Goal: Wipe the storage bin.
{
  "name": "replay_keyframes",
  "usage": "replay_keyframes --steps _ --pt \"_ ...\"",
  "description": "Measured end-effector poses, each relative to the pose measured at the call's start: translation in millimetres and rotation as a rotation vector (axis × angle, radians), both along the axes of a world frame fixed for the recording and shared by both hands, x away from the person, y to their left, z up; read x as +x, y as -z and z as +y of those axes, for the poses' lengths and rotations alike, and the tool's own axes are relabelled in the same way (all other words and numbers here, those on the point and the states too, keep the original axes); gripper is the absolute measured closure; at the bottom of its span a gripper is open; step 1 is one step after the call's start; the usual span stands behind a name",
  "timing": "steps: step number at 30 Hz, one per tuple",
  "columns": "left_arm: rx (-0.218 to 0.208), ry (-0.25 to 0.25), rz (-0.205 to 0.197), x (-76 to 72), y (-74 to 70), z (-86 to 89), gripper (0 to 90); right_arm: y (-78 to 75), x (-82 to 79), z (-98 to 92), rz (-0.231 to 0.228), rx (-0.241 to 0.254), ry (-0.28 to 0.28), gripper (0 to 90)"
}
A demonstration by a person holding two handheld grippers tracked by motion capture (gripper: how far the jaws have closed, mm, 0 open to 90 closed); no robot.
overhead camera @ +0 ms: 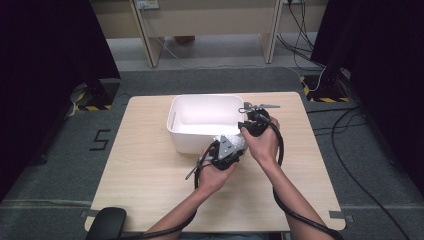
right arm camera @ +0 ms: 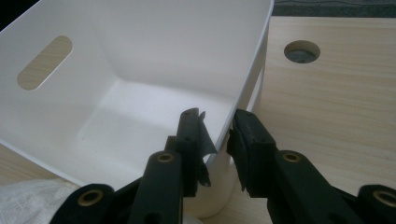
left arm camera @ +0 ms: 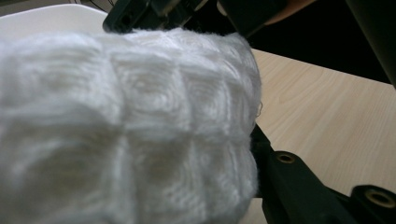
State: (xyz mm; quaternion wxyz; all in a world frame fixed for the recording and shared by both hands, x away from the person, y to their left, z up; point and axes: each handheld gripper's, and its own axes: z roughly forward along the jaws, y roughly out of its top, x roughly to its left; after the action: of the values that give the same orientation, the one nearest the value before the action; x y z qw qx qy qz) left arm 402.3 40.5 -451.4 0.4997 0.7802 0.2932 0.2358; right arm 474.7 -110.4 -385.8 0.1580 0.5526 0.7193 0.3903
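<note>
In the high view, the left gripper (overhead camera: 231, 149) clenched a white waffle-knit cloth (overhead camera: 237, 143) at the white rectangular plastic bin's (overhead camera: 180, 140) five-o'clock corner, the right gripper (overhead camera: 248, 125) at the bin's three-o'clock rim. In the left gripper view, the cloth (left arm camera: 126, 126) sat bunched between the jaws. In the right gripper view, the right gripper (right arm camera: 219, 135) straddled the bin's (right arm camera: 140, 56) wall, slightly parted; whether it pinched the wall I cannot tell, and the cloth (right arm camera: 32, 203) lay at seven o'clock.
</note>
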Motion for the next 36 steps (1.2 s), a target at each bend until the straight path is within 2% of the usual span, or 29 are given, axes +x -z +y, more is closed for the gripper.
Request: replay_keyframes --steps 1,5,11,14,16,19,23,29,32,36 --pt "0.000 -0.001 -0.002 -1.7 -0.1 2.6 74.7 -0.5 -0.3 0.1 0.006 0.008 0.009 70.9" --pt "-0.001 -0.011 -0.003 -9.0 -2.1 15.5 74.7 -3.5 -2.2 -0.9 -0.018 0.015 0.015 66.9" --pt "-0.011 -0.056 0.010 -21.5 -4.1 49.6 74.8 -8.7 -6.8 -1.6 -0.032 0.025 0.032 62.8" --pt "-0.026 -0.089 0.014 -27.0 -9.1 73.4 74.8 -9.4 -7.3 0.4 -0.031 0.024 0.036 62.5" --pt "-0.053 -0.117 0.025 -31.0 -12.7 91.2 74.7 -9.9 -8.3 2.0 -0.029 0.021 0.038 62.5" --pt "-0.039 -0.172 0.012 -35.8 -17.0 118.7 74.7 -10.9 -9.2 3.6 -0.032 0.003 0.044 62.7" --pt "-0.042 -0.237 -0.001 -39.9 -24.9 152.3 74.7 -10.1 -8.2 4.1 -0.020 -0.014 0.057 63.9" --pt "-0.065 -0.354 -0.009 -44.9 -33.5 208.4 74.7 -7.0 -2.5 0.3 0.006 -0.028 0.062 68.3" --pt "-0.068 -0.407 -0.011 -43.5 -34.1 228.7 74.7 -6.7 1.2 1.7 0.026 -0.021 0.045 74.5" --pt "-0.065 -0.464 0.000 -36.5 -34.4 251.2 74.7 -8.5 5.4 3.6 0.035 -0.045 0.022 77.4"
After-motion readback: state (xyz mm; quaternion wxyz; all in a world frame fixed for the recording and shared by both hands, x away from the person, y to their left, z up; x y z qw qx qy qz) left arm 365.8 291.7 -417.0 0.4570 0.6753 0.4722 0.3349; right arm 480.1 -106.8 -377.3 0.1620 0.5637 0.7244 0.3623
